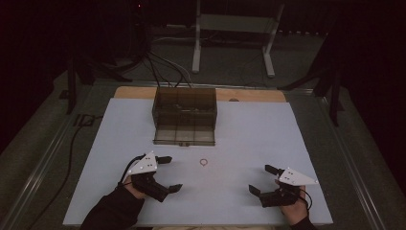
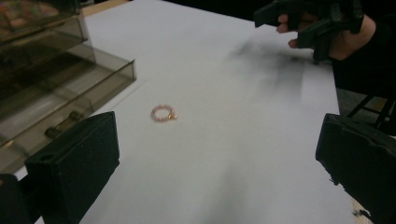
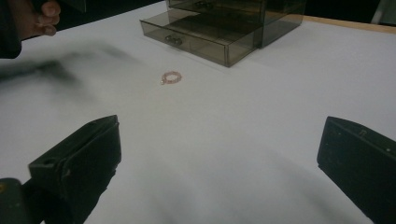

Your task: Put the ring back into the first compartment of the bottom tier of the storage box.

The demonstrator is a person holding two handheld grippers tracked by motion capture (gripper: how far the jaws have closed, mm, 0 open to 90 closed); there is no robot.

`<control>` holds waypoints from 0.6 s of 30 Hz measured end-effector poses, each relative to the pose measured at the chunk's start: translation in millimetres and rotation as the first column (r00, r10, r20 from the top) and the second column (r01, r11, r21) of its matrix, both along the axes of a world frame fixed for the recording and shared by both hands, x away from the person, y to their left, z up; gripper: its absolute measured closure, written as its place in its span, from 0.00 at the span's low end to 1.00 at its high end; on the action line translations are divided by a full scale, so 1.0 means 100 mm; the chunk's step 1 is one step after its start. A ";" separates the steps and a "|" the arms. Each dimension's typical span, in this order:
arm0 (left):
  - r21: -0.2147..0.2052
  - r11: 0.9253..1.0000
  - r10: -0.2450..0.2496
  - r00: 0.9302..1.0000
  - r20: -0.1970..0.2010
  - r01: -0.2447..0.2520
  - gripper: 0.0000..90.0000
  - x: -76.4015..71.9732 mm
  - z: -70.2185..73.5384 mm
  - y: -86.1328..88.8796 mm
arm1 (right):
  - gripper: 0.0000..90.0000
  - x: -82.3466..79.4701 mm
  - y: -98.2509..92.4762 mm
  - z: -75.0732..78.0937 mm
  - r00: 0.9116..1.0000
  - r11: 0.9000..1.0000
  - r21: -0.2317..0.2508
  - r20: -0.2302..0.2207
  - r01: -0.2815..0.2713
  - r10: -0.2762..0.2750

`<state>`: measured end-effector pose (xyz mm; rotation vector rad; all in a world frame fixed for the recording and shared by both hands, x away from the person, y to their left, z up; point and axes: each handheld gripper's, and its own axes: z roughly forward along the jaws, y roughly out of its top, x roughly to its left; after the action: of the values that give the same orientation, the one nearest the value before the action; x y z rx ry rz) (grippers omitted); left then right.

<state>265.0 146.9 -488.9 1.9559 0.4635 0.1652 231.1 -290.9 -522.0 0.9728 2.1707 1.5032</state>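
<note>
High view: left tongs (image 1: 169, 173) and right tongs (image 1: 264, 179) rest spread and empty on the worktop (image 1: 249, 139), flanking the bracelet (image 1: 204, 162).

Left gripper view: bracelet (image 2: 163, 113) lies just beside the open drawer (image 2: 70, 105), apparently awaiting pickup.

Right gripper view: bracelet (image 3: 171, 77) ahead, untouched.

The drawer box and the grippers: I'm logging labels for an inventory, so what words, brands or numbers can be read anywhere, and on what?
None: no readable text on the drawer box, the pink ring, the table or either hand-held gripper.
</note>
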 end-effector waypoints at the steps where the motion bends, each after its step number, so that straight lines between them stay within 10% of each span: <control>1: -0.003 1.000 0.001 1.000 0.001 -0.001 0.01 0.01 0.01 -0.03 | 0.00 0.00 0.00 0.00 1.000 1.000 0.001 0.000 0.000 0.000; 18: -0.020 1.000 -0.009 1.000 0.002 0.009 0.02 0.21 0.10 -0.27 | 0.00 0.00 0.00 0.00 1.000 1.000 -0.001 -0.001 0.000 0.000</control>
<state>285.9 119.6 -479.3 1.9375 0.4533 0.1564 230.9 -290.9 -522.3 0.9737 2.1723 1.5024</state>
